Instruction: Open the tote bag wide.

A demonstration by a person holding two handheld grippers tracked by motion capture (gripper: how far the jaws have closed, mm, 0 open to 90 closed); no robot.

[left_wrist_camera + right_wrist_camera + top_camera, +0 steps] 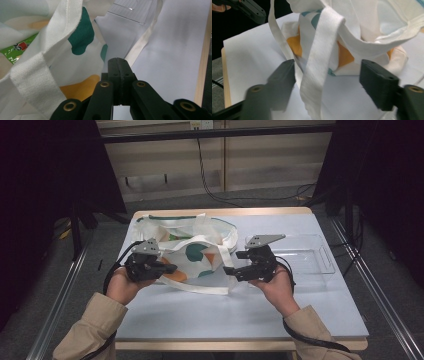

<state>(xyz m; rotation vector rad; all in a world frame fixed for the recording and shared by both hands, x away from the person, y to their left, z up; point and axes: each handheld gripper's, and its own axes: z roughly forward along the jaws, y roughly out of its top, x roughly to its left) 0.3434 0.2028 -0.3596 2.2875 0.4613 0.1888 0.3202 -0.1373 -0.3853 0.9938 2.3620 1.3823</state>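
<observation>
A white tote bag [200, 255] with green and orange patches lies slumped in the middle of the table. My left gripper [171, 268] is at the bag's left side. In the left gripper view its jaws [119, 67] are pressed flat together, with the bag cloth [75, 62] just to their left and no cloth visible between them. My right gripper [234, 262] is at the bag's right side. Its jaws [327, 75] stand wide apart, and a white bag strap [319, 62] hangs loose in the gap without touching either pad.
A clear plastic tray [310, 255] sits on the table right of the bag. A green packet [17, 48] lies inside the bag's mouth. The pale blue table [225, 310] has bare surface along its near edge. Dark curtains flank the table.
</observation>
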